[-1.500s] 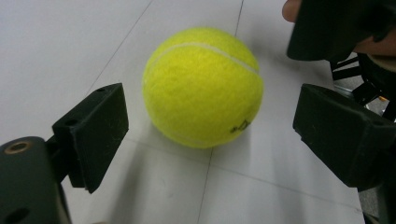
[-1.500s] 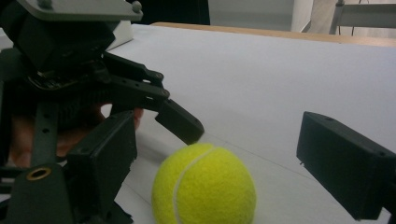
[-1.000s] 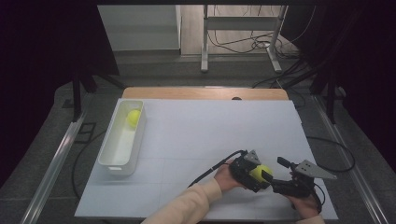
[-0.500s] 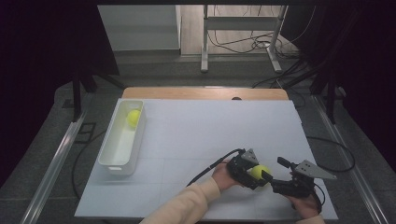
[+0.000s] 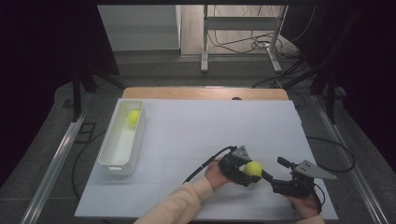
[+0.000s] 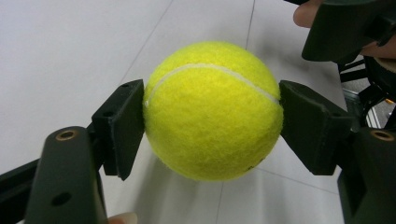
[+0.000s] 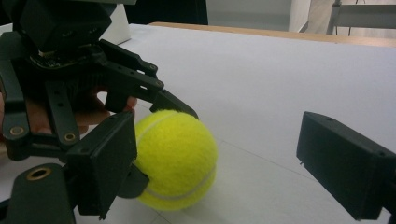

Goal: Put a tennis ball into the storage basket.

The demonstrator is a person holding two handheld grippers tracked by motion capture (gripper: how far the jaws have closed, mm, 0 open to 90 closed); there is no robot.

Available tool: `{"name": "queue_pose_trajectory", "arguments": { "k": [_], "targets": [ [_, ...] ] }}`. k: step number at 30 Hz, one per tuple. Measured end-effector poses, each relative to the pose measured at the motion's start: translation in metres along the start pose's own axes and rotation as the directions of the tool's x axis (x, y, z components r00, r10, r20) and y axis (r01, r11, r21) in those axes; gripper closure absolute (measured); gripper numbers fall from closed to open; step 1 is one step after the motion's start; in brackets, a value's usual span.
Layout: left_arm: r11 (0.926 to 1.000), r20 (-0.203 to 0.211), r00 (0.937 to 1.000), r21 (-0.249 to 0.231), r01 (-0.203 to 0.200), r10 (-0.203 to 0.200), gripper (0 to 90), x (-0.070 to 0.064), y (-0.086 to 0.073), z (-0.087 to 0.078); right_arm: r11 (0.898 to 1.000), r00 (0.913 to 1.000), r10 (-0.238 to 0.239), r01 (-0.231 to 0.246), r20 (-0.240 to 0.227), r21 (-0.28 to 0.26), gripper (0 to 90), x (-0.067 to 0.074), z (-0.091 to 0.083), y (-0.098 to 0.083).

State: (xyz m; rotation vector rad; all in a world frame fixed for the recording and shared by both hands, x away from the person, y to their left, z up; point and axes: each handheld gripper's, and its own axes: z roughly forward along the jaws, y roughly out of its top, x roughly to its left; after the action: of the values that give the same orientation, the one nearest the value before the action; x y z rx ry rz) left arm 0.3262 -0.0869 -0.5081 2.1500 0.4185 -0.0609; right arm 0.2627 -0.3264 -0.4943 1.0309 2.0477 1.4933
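- White table [image 5: 196,135] under dark surroundings, its wooden far edge showing; broad bare surface lies at centre and toward the far right corner.
- Tennis ball [image 5: 253,168], near the table's front-right part, is clamped between both jaws of the left gripper [image 5: 243,170]; the left gripper view shows each pad pressed to the ball's [image 6: 212,112] sides, with the ball off the surface.
- Right gripper [image 5: 280,179], just right of the ball, has its jaws spread wide; in the right gripper view one pad sits beside the ball [image 7: 175,158], the other well apart.
- White bin [image 5: 122,138] stands along the left edge, holding a second ball [image 5: 134,116] at its far end.
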Motion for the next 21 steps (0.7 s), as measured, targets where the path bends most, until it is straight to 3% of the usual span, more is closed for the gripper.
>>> {"name": "queue_pose_trajectory", "arguments": {
  "k": [21],
  "targets": [
    [0.9975,-0.078,0.9949,-0.032,0.063,-0.065,27.2,0.011,-0.019,-0.044,1.0,1.0,-0.001,0.001,0.0,0.02,12.6,0.002,0.005,-0.001]
  ]
}}
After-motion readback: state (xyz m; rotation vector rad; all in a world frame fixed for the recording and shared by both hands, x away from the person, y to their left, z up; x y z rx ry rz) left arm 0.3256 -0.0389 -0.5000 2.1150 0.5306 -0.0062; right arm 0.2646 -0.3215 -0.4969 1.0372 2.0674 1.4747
